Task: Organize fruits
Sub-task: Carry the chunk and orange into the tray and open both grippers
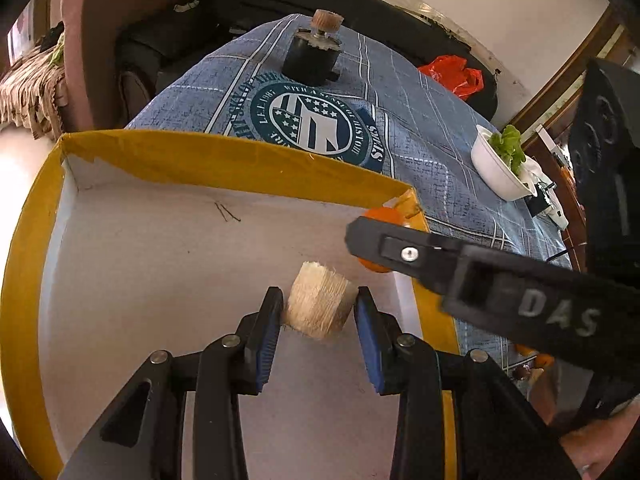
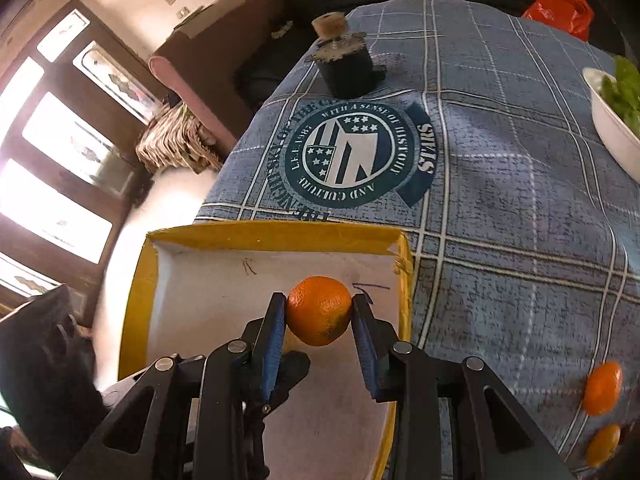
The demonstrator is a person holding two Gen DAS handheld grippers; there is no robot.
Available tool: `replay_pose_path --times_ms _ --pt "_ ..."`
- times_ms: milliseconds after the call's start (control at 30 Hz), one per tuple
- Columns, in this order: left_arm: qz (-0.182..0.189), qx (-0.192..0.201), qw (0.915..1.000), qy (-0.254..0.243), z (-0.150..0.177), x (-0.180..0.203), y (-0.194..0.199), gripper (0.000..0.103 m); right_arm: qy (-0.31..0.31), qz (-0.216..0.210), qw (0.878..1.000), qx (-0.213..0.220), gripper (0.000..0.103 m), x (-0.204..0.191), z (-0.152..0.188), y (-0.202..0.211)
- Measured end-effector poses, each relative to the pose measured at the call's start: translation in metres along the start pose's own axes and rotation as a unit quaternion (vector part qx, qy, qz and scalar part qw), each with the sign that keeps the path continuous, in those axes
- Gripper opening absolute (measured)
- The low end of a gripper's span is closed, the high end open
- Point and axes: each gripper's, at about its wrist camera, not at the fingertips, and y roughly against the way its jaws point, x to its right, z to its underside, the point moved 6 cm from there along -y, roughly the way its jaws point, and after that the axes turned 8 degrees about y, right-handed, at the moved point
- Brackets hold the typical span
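Right tongs (image 2: 319, 316) clamp orange (image 2: 319, 311) above yellow-rimmed box (image 2: 276, 235), near its right wall. Left tongs (image 1: 319, 312) grip pale fibrous chunk (image 1: 318, 305) over box floor, just left of orange.

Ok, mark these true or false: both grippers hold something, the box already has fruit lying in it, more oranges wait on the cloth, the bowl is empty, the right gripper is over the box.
1. Both grippers hold something: true. The left gripper clamps a pale fibrous chunk; the right gripper clamps an orange.
2. Fruit already lies in the yellow box: false. Its visible white floor is bare.
3. More oranges wait on the cloth: true, two oranges lie on the blue tablecloth.
4. The white bowl is empty: false, it holds green leaves.
5. The right gripper is over the box: true.
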Motion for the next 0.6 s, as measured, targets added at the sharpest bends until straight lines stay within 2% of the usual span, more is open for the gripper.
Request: replay_pose_path --times_ms 233,367,500,600 --pt "0.006 -0.002 1.0000 -0.005 -0.003 0.000 -0.001 0.037 0.008 0.010 1.000 -0.008 0.037 0.000 -0.006 -0.016" --pt "0.013 -0.001 0.9999 -0.009 -0.004 0.003 -0.002 0.047 0.017 0.019 1.000 -0.011 0.037 -0.002 -0.007 -0.019" --pt "0.019 -0.001 0.9998 -0.011 -0.004 0.004 -0.002 0.050 0.021 0.019 1.000 -0.011 0.037 -0.003 -0.008 -0.021" --pt "0.020 0.003 0.9998 -0.006 -0.006 0.003 -0.001 0.057 0.023 0.014 1.000 -0.012 0.038 -0.004 -0.007 -0.021"
